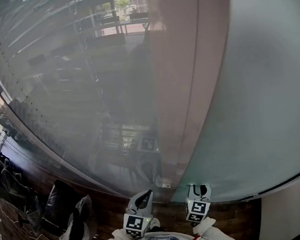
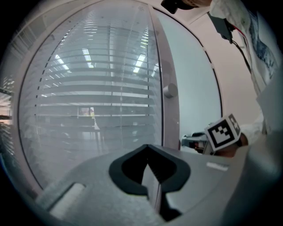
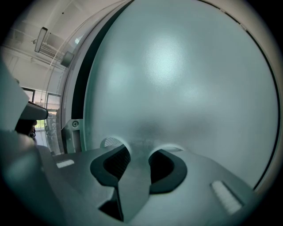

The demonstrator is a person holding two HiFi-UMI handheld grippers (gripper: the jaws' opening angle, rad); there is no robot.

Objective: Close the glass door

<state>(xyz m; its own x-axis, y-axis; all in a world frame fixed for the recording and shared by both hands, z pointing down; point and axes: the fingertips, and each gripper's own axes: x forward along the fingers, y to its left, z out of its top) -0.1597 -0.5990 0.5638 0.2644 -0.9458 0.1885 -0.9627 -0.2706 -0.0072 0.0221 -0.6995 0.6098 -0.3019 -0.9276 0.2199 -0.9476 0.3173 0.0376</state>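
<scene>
Left gripper [image 1: 144, 197] fingers closed, empty, right gripper [image 1: 198, 190] fingers apart, empty, both lower centre before glass door [image 1: 87, 95], dark bags [image 1: 57, 201] lower left, contents unseen.

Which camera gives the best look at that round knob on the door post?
The left gripper view: the round knob stands out plainly on the door post. The head view shows that post from above, but I can't make out the knob there. The right gripper view faces mostly frosted glass.
</scene>
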